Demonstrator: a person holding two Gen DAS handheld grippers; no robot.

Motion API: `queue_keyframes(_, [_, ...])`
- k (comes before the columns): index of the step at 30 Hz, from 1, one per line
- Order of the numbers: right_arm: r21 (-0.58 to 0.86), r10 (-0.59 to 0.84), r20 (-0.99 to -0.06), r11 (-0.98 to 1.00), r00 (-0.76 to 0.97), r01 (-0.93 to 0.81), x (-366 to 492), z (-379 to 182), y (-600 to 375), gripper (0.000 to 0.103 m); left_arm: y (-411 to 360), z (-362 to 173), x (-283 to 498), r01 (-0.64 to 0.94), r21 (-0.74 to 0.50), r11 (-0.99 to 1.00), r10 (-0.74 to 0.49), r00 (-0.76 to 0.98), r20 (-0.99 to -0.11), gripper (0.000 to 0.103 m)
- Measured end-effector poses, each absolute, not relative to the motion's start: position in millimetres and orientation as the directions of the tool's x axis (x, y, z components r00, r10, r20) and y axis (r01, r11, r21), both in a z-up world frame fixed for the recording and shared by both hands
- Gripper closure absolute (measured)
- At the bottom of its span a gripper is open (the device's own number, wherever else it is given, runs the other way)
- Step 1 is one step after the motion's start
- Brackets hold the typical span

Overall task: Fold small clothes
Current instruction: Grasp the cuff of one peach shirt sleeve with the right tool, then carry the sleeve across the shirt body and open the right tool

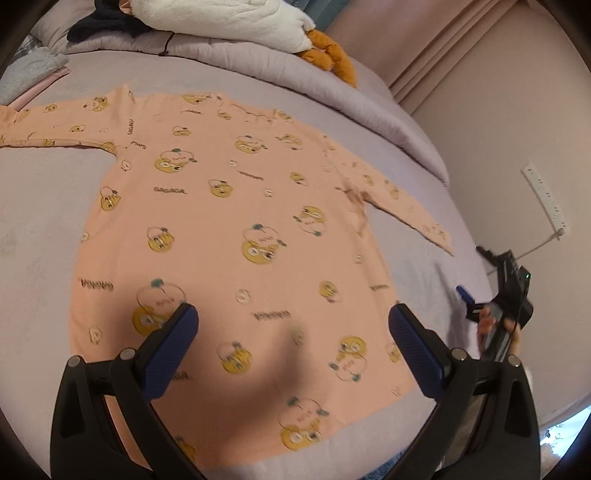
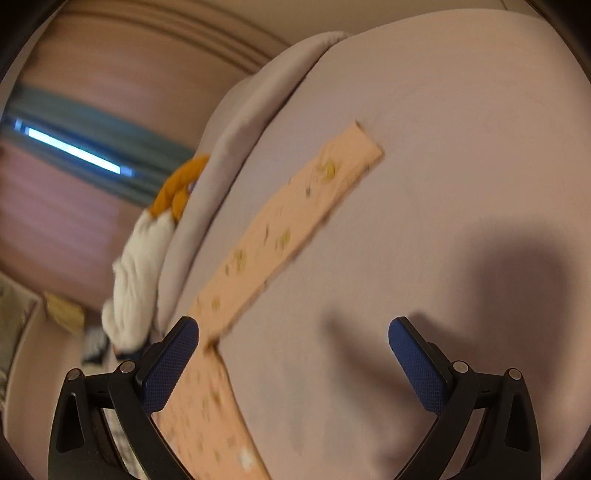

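Observation:
A small peach long-sleeved shirt (image 1: 229,206) with yellow cartoon prints lies spread flat on a lilac bed (image 1: 37,221), both sleeves stretched out. My left gripper (image 1: 293,325) is open and empty, hovering above the shirt's lower hem. My right gripper (image 1: 491,314) shows at the right edge of the bed, held in a hand. In the right wrist view the right gripper (image 2: 293,343) is open and empty, above the bed next to the shirt's right sleeve (image 2: 284,225) and side edge.
A folded lilac quilt (image 1: 229,51) lies along the far side of the bed, with a white plush toy with orange feet (image 1: 258,22) and dark clothing on it. Folded clothes (image 1: 26,74) sit at the far left. A wall with a white power strip (image 1: 546,195) stands to the right.

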State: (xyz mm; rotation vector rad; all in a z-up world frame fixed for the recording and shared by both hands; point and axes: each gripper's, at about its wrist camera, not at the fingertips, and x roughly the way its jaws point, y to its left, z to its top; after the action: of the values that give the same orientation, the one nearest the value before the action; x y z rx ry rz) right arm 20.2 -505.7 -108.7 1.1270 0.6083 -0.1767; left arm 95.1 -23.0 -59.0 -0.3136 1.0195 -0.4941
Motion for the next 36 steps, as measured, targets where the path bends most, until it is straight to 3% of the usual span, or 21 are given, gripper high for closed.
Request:
queue_keyframes(10, [0.811,0.083,-0.547,0.3,0.833,0.503,97.8,-130.5,-542.9,0.003,-7.8,-79.4,132.9,0.167,-0.501,0.849,-0.523,0.403,-0.751,0.0])
queue_keyframes(16, [0.78,0.037,-0.582,0.31,0.812,0.544,120.2,-137.4,-558.7,0.048,6.8,-82.0,153.3,0.116,-0.504,0.856,-0.501,0.423,-0.755,0.0])
queue_keyframes(18, [0.753,0.026,-0.606,0.341,0.795,0.563,126.3,-136.5,-557.1,0.077,13.6,-80.7,157.3,0.103,-0.506,0.856,-0.496,0.434,-0.752,0.0])
queue_keyframes(20, [0.716,0.007,-0.639,0.372,0.77,0.591,124.9,-133.2,-557.4,0.092,23.0,-79.0,158.8,0.09,-0.501,0.861,-0.485,0.447,-0.752,0.0])
queue_keyframes(24, [0.625,-0.019,-0.612,0.602,0.79,0.498,136.8,-81.1,-521.4,0.093,40.7,-78.2,159.6,0.069,-0.489,0.869,-0.462,0.466,-0.755,0.0])
queue_keyframes(29, [0.439,0.051,-0.537,0.869,0.842,0.227,171.0,19.9,-400.3,0.093,71.8,-79.2,153.6,0.027,-0.531,0.847,-0.476,0.485,-0.734,0.0])
queue_keyframes(36, [0.179,0.114,-0.548,0.984,0.829,-0.017,225.4,69.2,-216.9,0.093,113.2,-84.6,127.9,-0.016,-0.578,0.816,-0.494,0.502,-0.71,0.0])
